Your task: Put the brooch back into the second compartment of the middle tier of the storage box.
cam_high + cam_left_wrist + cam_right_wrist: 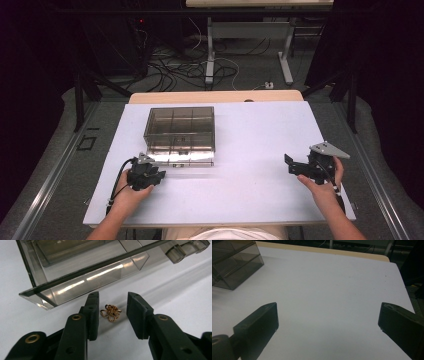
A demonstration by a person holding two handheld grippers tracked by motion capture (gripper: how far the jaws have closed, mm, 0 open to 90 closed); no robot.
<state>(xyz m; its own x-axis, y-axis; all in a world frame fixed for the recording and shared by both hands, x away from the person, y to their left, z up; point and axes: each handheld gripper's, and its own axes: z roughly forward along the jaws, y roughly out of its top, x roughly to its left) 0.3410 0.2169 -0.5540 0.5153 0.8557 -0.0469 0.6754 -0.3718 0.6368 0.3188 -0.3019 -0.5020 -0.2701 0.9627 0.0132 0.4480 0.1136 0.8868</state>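
Observation:
A small gold flower-shaped trinket (111, 312) lies on the white table between the jaws of my left gripper (112, 305), which is open around it without touching it. Just beyond stands a smoky clear plastic compartment box (87, 267), its lid edge close to the jaw tips. From above, my left gripper (148, 172) sits at the box's (181, 129) front left corner. My right gripper (291, 165) is at the table's right side, wide open with nothing between its jaws (327, 315).
The white board (250, 145) covers a wooden tabletop. The box's corner (234, 262) lies far to the left of the right gripper. Cables and table legs (210, 60) are on the floor beyond the far edge.

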